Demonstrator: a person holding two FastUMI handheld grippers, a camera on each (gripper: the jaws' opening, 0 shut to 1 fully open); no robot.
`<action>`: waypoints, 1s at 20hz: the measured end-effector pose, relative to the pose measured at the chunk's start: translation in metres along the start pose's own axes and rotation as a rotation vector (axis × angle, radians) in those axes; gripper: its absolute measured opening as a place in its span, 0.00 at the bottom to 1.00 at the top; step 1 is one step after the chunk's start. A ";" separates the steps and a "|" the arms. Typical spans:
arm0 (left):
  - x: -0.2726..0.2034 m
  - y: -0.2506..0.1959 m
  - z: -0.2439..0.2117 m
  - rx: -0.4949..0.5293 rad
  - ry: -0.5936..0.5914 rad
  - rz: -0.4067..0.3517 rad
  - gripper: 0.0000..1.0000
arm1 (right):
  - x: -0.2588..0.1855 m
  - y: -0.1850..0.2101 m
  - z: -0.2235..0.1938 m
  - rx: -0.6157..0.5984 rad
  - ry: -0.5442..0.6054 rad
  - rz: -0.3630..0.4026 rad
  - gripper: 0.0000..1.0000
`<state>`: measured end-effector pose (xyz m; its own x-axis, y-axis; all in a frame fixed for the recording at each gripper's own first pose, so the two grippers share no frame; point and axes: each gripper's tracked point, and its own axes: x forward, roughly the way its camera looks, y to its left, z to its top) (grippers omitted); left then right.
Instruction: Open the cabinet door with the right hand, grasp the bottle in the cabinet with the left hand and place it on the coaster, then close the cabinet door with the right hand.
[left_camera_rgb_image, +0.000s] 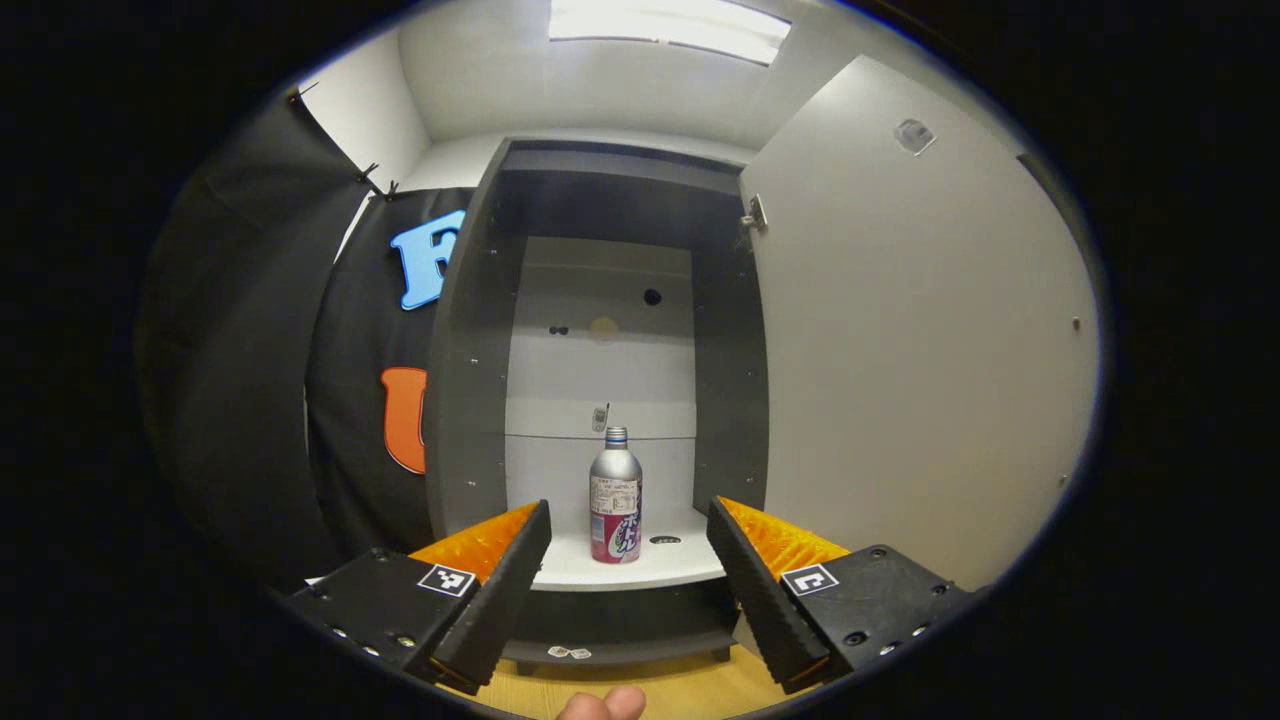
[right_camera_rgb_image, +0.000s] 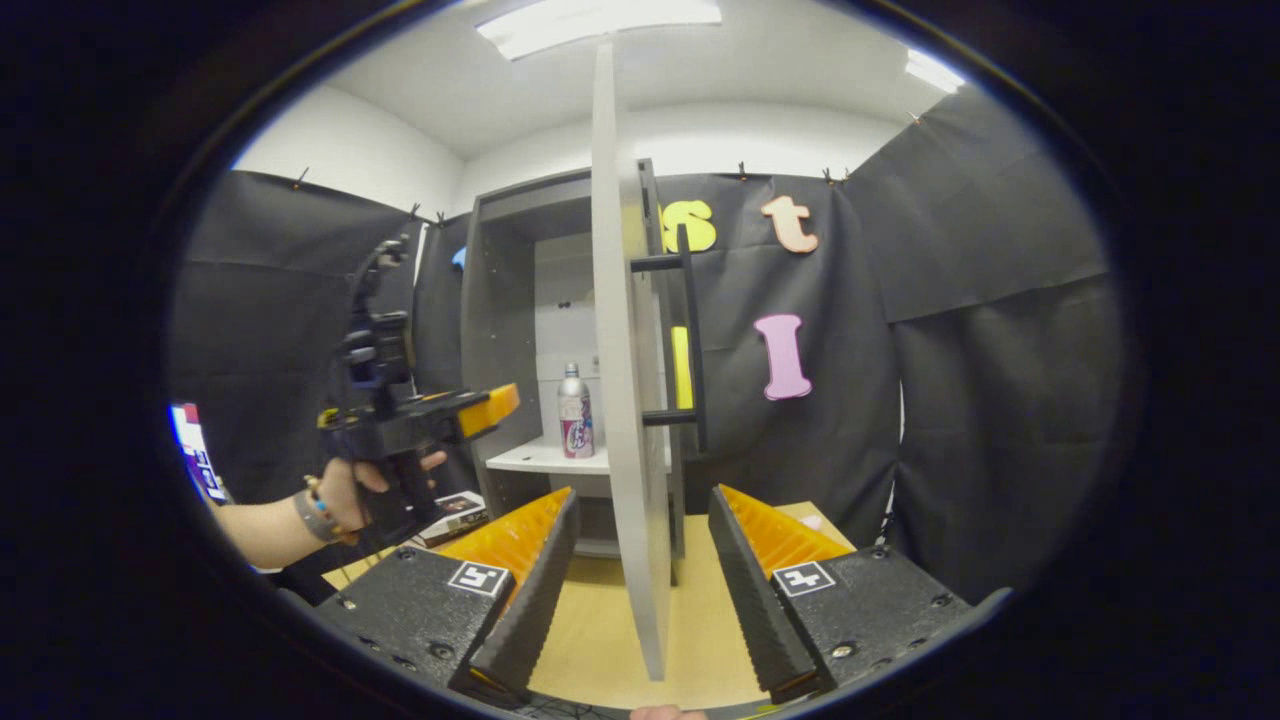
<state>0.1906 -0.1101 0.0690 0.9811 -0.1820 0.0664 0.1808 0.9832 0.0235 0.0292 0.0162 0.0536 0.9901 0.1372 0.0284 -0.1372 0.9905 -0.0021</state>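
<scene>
— Which way is the bottle (left_camera_rgb_image: 615, 495) pointing?

— It is standing upright on the white shelf (left_camera_rgb_image: 640, 565) inside the cabinet (left_camera_rgb_image: 470, 350), long axis running straight up and down, cap at the top.

— And where is it sitting relative to the left claw (left_camera_rgb_image: 628, 520)?

— Ahead of it and well apart. In the left gripper view the bottle is showing in the gap between the two fingers, a little to the left of the middle. The fingers are standing wide apart and gripping nothing.

— What is the door (right_camera_rgb_image: 625, 400) doing?

— It is hanging open, swung out from the cabinet. In the right gripper view its edge is facing the camera and lying between the fingers of the right claw (right_camera_rgb_image: 640, 530), which are also spread apart; I cannot tell whether either finger is touching it. The handle (right_camera_rgb_image: 685, 330) is sitting on the door's right face.

— Anything else?

— A hand (right_camera_rgb_image: 350, 490) is holding the left claw (right_camera_rgb_image: 490, 405) up to the left of the cabinet, over the desk (right_camera_rgb_image: 600, 620).
</scene>
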 end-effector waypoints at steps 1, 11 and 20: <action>0.019 0.001 -0.008 -0.010 0.023 -0.002 0.95 | 0.002 0.000 0.000 0.004 0.003 0.001 0.82; 0.138 0.021 -0.057 0.019 0.105 0.074 0.95 | 0.009 -0.001 -0.005 -0.029 0.039 -0.006 0.82; 0.183 0.027 -0.073 0.038 0.115 0.105 0.95 | 0.019 0.005 0.004 -0.004 0.018 0.014 0.82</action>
<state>0.3799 -0.1159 0.0091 0.9963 -0.0737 -0.0446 0.0764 0.9952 0.0607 0.0468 0.0241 0.0584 0.9885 0.1506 0.0101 -0.1506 0.9886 -0.0059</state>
